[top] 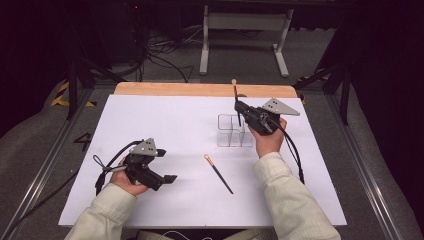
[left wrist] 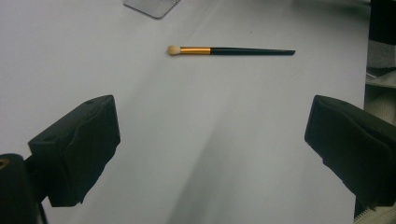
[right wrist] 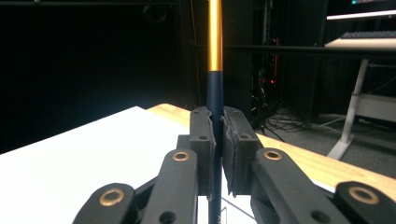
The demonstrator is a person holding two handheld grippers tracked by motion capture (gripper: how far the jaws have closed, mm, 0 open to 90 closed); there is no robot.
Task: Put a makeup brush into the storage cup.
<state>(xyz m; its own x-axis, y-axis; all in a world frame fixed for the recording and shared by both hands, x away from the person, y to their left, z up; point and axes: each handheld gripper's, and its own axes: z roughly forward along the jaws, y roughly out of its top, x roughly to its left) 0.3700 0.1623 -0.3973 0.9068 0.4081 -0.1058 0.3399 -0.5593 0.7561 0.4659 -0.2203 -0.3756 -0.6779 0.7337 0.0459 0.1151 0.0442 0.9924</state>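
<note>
The right gripper (top: 240, 111) fingers clamp a brush (right wrist: 215, 84) upright over the clear box (top: 235, 131) near the desk's far edge; misalignment could strike its rim. Left gripper (left wrist: 210, 154) fingers stand wide.

Bright, evenly lit white table, dark surroundings, soft shadows, slightly grainy

A dim workroom around a brightly lit white bench (top: 165, 130)

The bench top is a white sheet with a strip of pale wooden edge (top: 200, 89) showing along its far side. Beyond it lies grey carpet floor (top: 240, 62), crossed by a tangle of black cables (top: 160, 50). A white metal desk frame (top: 245, 35) stands on that floor at the back. Black stand legs (top: 80, 75) rise at the left, beside yellow-and-black hazard tape (top: 62, 95). Metal rails (top: 45, 160) run along both sides of the bench. The far wall is dark.
</note>
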